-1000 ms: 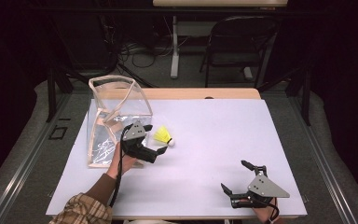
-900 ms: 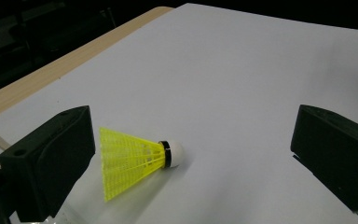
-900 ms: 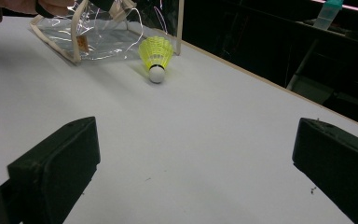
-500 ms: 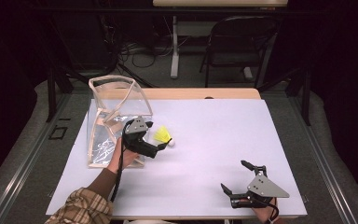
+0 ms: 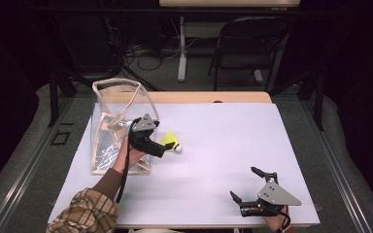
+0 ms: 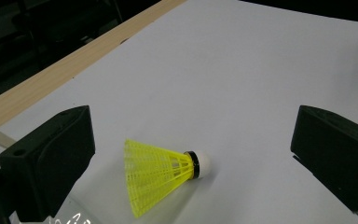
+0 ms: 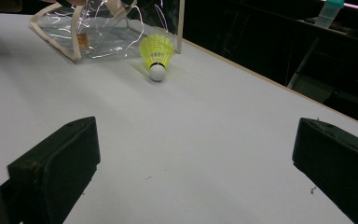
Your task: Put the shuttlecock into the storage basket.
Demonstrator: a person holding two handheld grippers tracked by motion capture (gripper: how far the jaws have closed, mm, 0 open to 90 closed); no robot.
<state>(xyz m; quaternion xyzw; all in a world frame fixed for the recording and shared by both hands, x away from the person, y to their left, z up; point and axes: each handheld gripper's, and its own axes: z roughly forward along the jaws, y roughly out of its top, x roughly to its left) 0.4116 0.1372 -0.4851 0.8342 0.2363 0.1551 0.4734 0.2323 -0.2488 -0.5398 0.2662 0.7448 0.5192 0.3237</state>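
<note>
Left tool [image 5: 161, 148] at yellow shuttlecock [image 6: 163, 175]
Jaws wide open, empty; shuttlecock lies on surface [image 5: 223, 141] btwn them, untouched.

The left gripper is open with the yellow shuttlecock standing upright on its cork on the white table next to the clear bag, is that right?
Not quite. The yellow shuttlecock lies on its side, not upright, as the left gripper view shows. The rest holds: the left gripper is open around it, on the white table beside the clear bag.
</note>
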